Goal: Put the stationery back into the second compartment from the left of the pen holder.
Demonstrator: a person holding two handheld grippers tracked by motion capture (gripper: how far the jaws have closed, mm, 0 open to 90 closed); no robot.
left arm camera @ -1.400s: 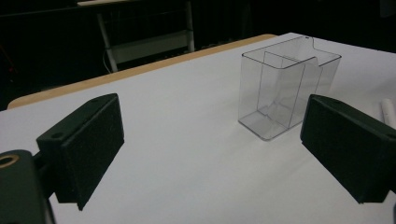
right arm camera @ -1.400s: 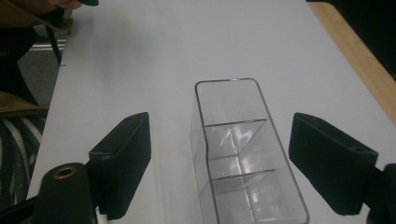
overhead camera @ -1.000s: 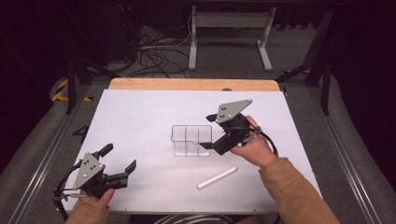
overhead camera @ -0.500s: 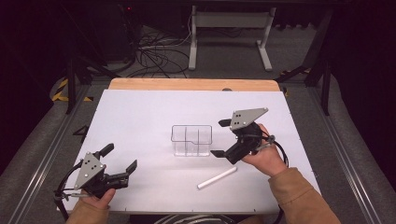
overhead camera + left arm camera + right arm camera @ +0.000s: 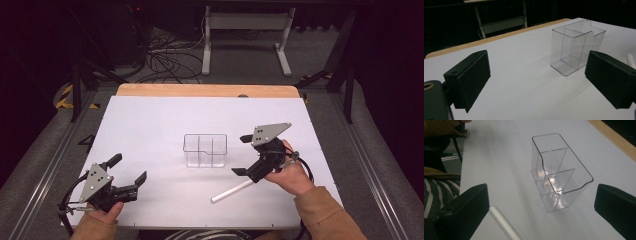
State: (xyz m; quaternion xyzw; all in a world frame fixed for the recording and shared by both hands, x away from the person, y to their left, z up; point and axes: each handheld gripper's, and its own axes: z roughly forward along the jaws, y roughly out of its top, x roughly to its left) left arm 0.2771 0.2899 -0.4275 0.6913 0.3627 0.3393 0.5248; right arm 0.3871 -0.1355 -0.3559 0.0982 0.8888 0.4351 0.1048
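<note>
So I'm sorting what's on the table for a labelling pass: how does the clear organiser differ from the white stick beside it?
The clear organiser is see-through; the white stick is opaque. The organiser stands upright as a box with inner dividers, while the stick is a thin rod lying flat and slanted. The organiser sits near the table's middle; the stick lies nearer the person, with one end by the right gripper. Both rest on the white table, neither held.

Dark room, grey carpet floor (image 5: 320, 60), tangled cables (image 5: 167, 57).

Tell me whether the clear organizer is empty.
Empty: the organizer's clear compartments hold nothing; the white stick lies outside it.
</note>
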